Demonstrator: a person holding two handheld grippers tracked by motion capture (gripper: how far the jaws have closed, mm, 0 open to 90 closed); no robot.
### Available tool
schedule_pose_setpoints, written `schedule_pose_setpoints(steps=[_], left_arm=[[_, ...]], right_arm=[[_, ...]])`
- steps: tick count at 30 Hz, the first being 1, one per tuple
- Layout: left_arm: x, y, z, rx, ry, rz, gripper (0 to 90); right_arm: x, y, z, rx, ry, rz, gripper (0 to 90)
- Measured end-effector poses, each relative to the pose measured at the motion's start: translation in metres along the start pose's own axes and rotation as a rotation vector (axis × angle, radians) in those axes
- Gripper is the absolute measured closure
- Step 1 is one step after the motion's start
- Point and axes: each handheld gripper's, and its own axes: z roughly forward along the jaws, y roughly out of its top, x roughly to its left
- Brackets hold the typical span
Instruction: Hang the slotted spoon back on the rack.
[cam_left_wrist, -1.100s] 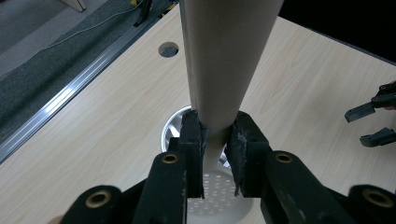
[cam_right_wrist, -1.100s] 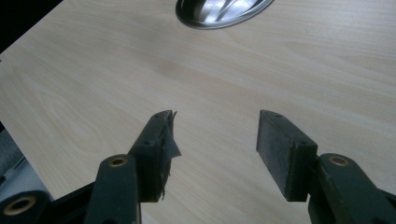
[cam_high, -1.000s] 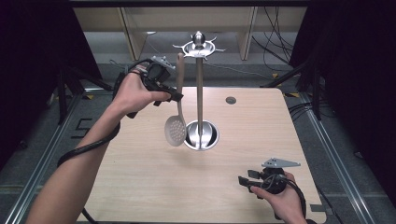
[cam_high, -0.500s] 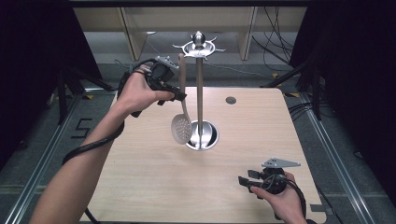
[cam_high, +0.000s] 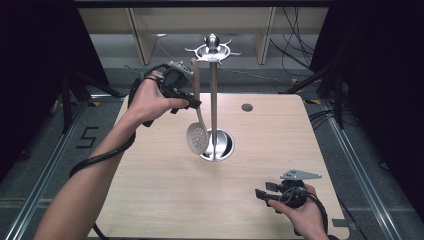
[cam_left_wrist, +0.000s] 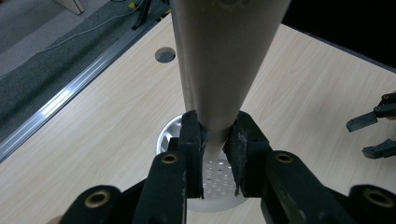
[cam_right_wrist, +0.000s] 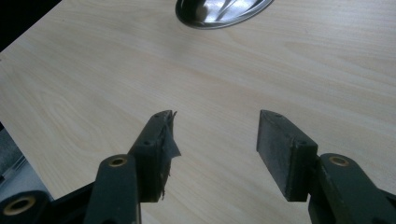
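Note:
A slotted spoon (cam_high: 197, 136) with a beige handle hangs upright in the air beside the pole of a metal utensil stand (cam_high: 214, 100). My left gripper (cam_high: 192, 104) is shut on the spoon's handle (cam_left_wrist: 219, 70), and its perforated bowl (cam_left_wrist: 215, 175) shows below the jaws. The stand's round steel base (cam_high: 222, 147) sits mid-table, with a hook ring (cam_high: 213, 50) at the top. My right gripper (cam_high: 262, 194) rests low near the table's front right corner, open with nothing between its fingers (cam_right_wrist: 212, 149).
The light wooden table (cam_high: 150, 190) has a small round hole (cam_high: 246, 107) at the back right. Metal rails run along the floor on both sides. A wooden frame and cables stand behind the table. The stand's base (cam_right_wrist: 219, 11) lies ahead of the right gripper.
My left gripper has carried the spoon up and right, closer to the stand's pole, with the handle top now near the hook ring. The right gripper has not moved.

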Motion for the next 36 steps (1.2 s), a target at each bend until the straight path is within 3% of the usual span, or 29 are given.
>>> schedule_pose_setpoints(steps=[7, 8, 9, 12, 22, 23, 24, 25, 27, 28, 33, 35, 36], left_arm=[[-0.004, 0.0, 0.003, -0.022, 0.01, -0.002, 74.8], [-0.004, 0.0, 0.004, -0.027, 0.013, 0.007, 74.6], [-0.005, -0.001, 0.004, -0.028, 0.019, 0.012, 74.4], [-0.008, -0.002, 0.005, -0.048, 0.032, 0.038, 72.7], [-0.016, -0.012, -0.005, -0.165, 0.071, 0.078, 53.7], [-0.016, -0.014, -0.006, -0.176, 0.079, 0.082, 51.7], [-0.016, -0.017, -0.007, -0.182, 0.087, 0.089, 49.8], [-0.016, -0.022, -0.009, -0.196, 0.096, 0.092, 44.9], [-0.016, -0.027, -0.011, -0.202, 0.101, 0.094, 43.4], [-0.016, -0.034, -0.015, -0.207, 0.108, 0.091, 40.0], [-0.017, -0.054, -0.022, -0.227, 0.117, 0.083, 35.7], [-0.019, -0.066, -0.024, -0.253, 0.122, 0.065, 34.9], [-0.02, -0.074, -0.026, -0.26, 0.124, 0.059, 33.9]], right_arm=[[0.0, 0.0, 0.0, -0.001, 0.0, -0.003, 46.7], [0.0, 0.0, 0.0, -0.001, 0.0, -0.004, 46.7], [0.004, -0.001, 0.0, 0.006, 0.004, 0.038, 46.7], [0.003, 0.0, 0.0, 0.002, 0.001, 0.023, 46.6], [0.001, 0.0, 0.0, -0.003, -0.003, -0.005, 46.5], [0.001, 0.0, -0.001, -0.003, -0.003, -0.004, 46.5], [0.004, -0.001, -0.001, 0.001, -0.001, 0.038, 46.5], [0.004, -0.001, -0.001, -0.001, 0.002, 0.028, 46.4], [0.004, -0.001, -0.001, -0.001, 0.002, 0.029, 46.4], [0.001, 0.0, -0.001, -0.004, -0.002, -0.001, 46.4], [0.001, 0.0, -0.002, -0.001, -0.013, -0.002, 46.4], [0.003, 0.0, -0.002, 0.005, -0.011, 0.024, 46.4], [0.001, 0.0, -0.002, -0.005, -0.017, -0.006, 46.4]])
